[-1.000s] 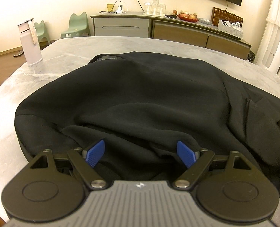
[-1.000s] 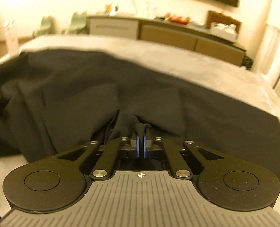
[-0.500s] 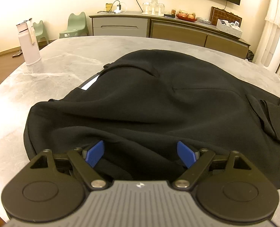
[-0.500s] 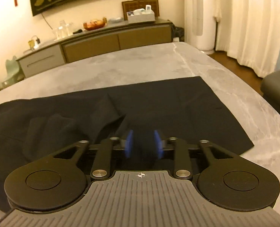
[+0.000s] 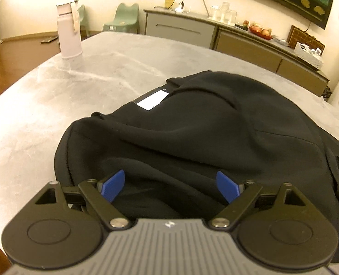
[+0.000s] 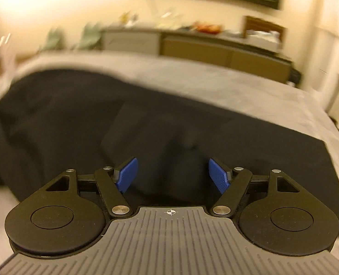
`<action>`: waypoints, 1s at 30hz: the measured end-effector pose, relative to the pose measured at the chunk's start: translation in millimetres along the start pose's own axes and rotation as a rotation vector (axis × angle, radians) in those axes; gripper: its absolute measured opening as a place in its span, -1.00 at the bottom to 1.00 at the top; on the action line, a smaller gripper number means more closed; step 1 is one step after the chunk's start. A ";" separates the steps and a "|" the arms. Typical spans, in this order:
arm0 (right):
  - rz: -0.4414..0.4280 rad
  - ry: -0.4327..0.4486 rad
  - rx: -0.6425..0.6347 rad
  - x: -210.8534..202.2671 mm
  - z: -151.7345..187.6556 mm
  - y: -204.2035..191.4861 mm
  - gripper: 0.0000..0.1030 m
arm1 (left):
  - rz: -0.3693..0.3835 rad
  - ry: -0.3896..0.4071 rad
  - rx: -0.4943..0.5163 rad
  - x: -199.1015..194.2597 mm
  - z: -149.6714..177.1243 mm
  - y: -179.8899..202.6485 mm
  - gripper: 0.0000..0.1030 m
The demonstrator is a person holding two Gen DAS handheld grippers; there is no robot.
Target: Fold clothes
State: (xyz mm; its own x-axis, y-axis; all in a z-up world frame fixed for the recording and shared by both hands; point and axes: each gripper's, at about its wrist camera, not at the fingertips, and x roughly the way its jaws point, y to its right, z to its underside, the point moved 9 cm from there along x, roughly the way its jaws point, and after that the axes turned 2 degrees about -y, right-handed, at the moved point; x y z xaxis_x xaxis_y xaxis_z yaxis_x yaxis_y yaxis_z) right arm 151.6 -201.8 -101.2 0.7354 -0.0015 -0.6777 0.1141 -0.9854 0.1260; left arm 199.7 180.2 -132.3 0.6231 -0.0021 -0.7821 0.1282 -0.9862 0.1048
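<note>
Table (image 5: 105, 68), grey marble, carried the black garment (image 5: 215, 128) bunched in a heap across its middle. My left gripper (image 5: 170, 185) and right gripper (image 6: 172, 174) hung over it, jaws spread wide, gripping nothing. White label (image 5: 153, 99) faced up.

The garment (image 5: 215, 133) is plain black, with one white rectangular label (image 5: 154, 100) at its 11 o'clock side. The table (image 5: 54, 96) is pale grey with light marble veins. Both grippers have black arms, a ribbed grey body and blue ribbed pads (image 5: 113, 185) (image 6: 218, 175). The bottle (image 5: 69, 30) at 10 o'clock is white-pink. The chair (image 5: 123, 17) is pale green.
</note>
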 end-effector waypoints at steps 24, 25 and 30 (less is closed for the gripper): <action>0.136 -0.040 0.556 -63.1 63.0 167.7 0.09 | 0.031 0.035 0.038 -12.4 -59.0 -19.9 0.54; 0.110 -0.036 0.532 -61.7 59.0 155.5 0.09 | 0.029 0.027 0.075 -8.2 -58.6 -11.7 0.56; -0.018 -0.017 0.411 -55.7 39.5 93.7 0.25 | -0.026 0.025 0.212 16.0 -51.3 21.8 0.64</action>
State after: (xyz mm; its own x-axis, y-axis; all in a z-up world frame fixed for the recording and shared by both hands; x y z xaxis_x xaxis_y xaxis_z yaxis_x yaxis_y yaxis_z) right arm 94.9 -300.7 -80.2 0.7242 0.0175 -0.6893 -0.1516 -0.9712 -0.1839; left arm 252.1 167.1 -111.0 0.6413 0.0249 -0.7669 -0.0192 -0.9986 -0.0485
